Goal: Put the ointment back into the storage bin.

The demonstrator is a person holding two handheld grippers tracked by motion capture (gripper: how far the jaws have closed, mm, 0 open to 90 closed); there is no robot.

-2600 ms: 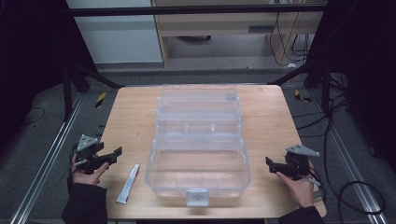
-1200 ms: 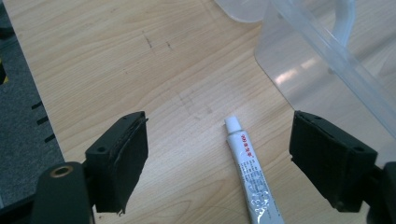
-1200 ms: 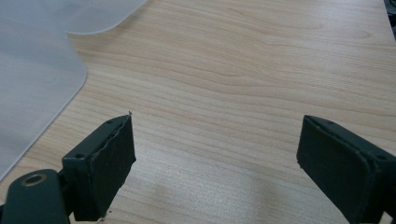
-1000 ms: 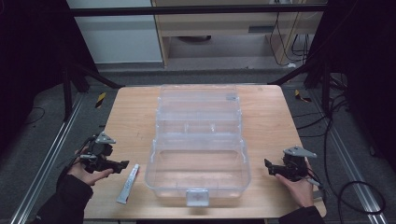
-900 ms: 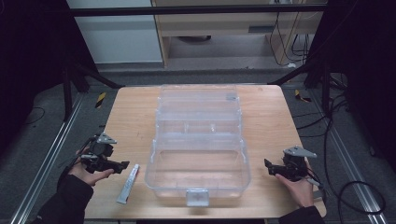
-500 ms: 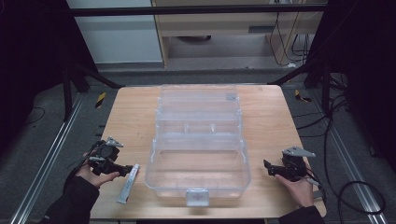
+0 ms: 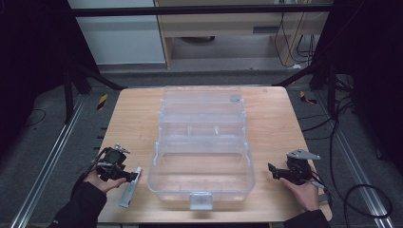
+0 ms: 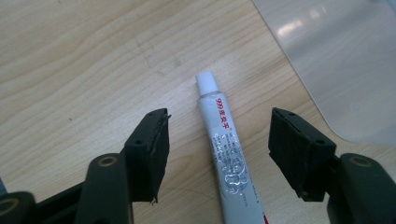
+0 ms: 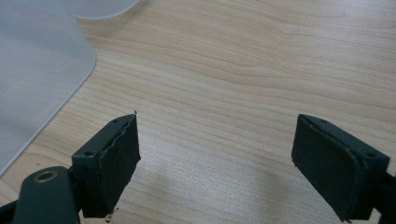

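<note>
Closing in on the tube (image 8: 227,158), the left gripper (image 8: 219,149) has it lined up between its two black jaws, which have just been narrowing but are not yet touching it; daylight shows on both sides of the tube in the left gripper view. The tube lies flat on the worktop (image 7: 138,118) near the front left corner, white cap pointing away from the person, just beside the clear plastic box (image 7: 202,156). To do this well, I'd say the jaws want to come down evenly on the body of the tube, squarely across its width, low enough that the pads catch its sides rather than skate over the top, and gently, since a soft tube will squash. Over at the front right, the right gripper (image 9: 217,158) rests with its jaws wide apart over bare wood, nothing between them, a corner of the box at the edge of its view. As for the box, it sits open in the middle of the worktop, tiered trays stepped back toward the far edge, a latch at its front wall; from the high view its compartments look empty, though clear plastic makes that hard to swear to.
</note>
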